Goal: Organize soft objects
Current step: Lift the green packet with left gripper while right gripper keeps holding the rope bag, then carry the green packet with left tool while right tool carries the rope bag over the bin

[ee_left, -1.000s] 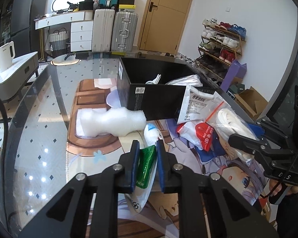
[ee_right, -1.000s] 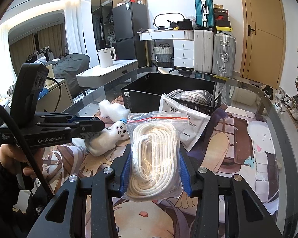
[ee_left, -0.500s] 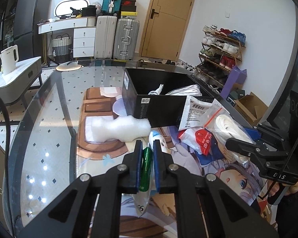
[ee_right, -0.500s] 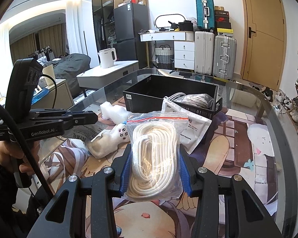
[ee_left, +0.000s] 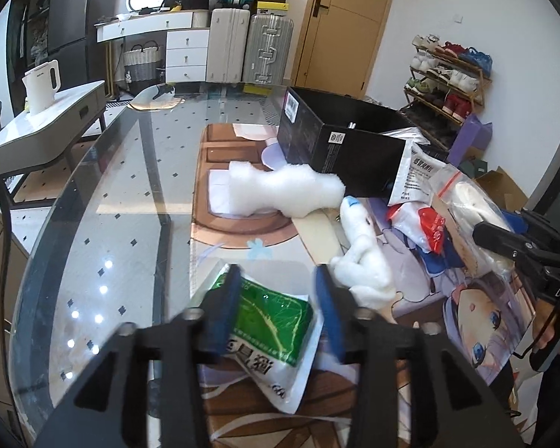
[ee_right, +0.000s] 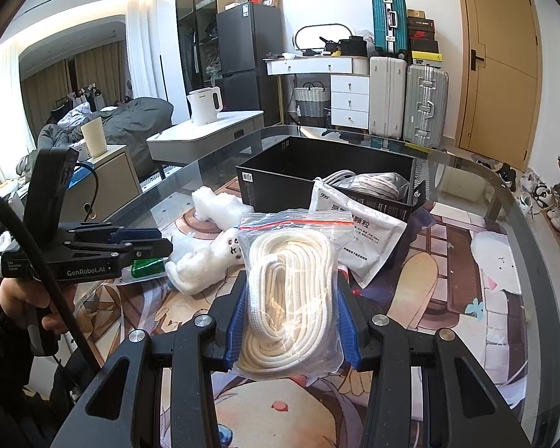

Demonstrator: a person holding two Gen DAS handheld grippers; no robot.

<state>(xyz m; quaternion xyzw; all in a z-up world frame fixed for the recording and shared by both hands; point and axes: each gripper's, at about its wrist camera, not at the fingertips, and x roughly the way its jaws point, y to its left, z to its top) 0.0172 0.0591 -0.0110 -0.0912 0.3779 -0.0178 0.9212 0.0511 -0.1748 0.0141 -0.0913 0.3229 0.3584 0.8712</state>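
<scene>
Released, green pouch (ee_left: pixel 270 321) lies between left gripper (ee_left: pixel 278 291) fingers (plush toy (ee_left: pixel 362 257) beside).

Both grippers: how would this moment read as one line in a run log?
left gripper: jaws just opened, green packet loose between | right gripper: shut on rope bag | black box: beyond

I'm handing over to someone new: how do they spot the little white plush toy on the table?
Start at the black box on the glass table. In front of it lies white foam; the plush toy lies just nearer, right of the green packet. Unlike the foam, it has a blue-tipped head.
</scene>
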